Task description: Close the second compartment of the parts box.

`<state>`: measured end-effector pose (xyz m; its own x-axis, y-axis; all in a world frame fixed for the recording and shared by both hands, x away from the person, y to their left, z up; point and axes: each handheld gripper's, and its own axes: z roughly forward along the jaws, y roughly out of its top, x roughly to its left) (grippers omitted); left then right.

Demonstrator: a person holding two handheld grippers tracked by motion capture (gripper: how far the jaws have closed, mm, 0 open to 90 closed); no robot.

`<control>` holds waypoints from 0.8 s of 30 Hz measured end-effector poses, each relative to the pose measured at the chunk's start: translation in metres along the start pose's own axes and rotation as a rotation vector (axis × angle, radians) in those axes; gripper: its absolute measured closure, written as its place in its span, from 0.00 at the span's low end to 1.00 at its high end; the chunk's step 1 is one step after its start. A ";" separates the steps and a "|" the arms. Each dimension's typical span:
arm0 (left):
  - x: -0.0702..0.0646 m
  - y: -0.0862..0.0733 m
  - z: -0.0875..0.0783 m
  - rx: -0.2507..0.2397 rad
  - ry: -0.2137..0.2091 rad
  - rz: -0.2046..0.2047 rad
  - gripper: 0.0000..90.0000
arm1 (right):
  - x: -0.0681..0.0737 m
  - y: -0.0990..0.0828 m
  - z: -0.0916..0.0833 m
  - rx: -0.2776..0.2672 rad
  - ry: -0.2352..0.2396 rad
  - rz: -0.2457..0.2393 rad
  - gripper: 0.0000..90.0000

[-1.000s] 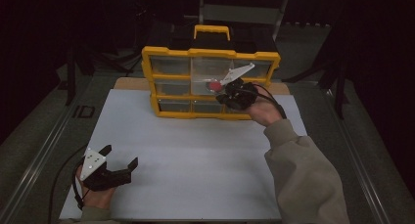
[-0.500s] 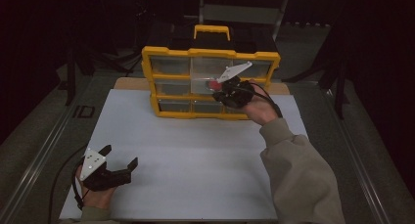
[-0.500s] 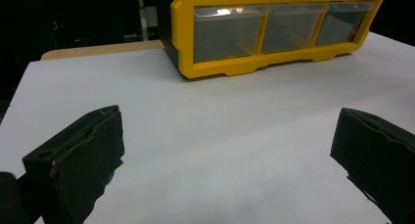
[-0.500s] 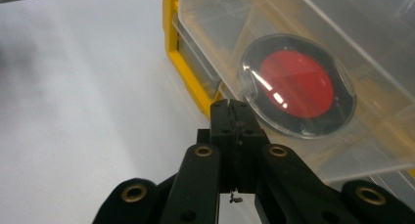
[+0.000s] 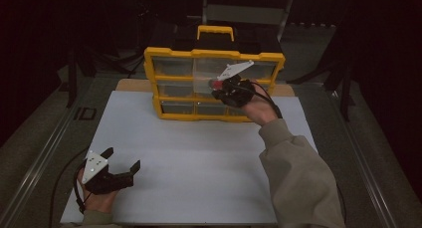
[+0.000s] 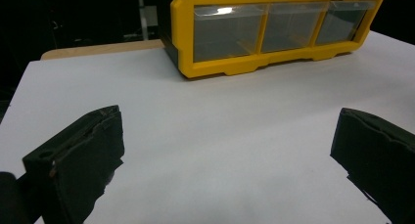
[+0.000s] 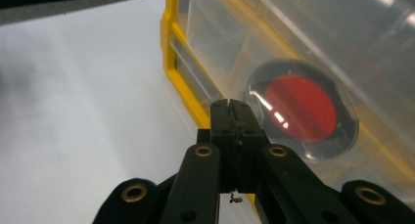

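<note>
Right tool [image 7: 234, 117] pressed together beside a clear plastic drawer [image 7: 313, 62] with a round, perhaps glossy red disc [image 7: 301, 108].

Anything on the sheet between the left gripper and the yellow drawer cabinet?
No, bare white sheet between left gripper and cabinet, per the high view.

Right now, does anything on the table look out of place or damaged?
One drawer in the middle row of the yellow organizer stands partly pulled out, with a red round thing inside; the other drawers sit flush. The right hand-held gripper is shut at its front. No damage shows.
</note>
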<state>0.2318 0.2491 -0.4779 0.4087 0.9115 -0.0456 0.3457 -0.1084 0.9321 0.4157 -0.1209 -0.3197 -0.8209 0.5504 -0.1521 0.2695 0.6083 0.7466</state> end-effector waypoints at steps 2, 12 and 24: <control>0.000 0.000 0.000 0.002 0.002 -0.001 0.00 | 0.000 0.002 0.000 -0.005 0.000 -0.003 1.00; 0.001 0.000 0.000 0.005 0.005 -0.001 0.00 | -0.010 0.001 0.001 -0.015 -0.049 0.035 1.00; 0.001 0.000 0.000 0.000 0.002 -0.001 0.00 | -0.016 -0.002 0.010 -0.024 -0.084 0.075 1.00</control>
<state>0.2316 0.2500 -0.4779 0.4070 0.9123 -0.0461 0.3457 -0.1072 0.9322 0.4331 -0.1249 -0.3249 -0.7533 0.6408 -0.1480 0.3162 0.5502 0.7729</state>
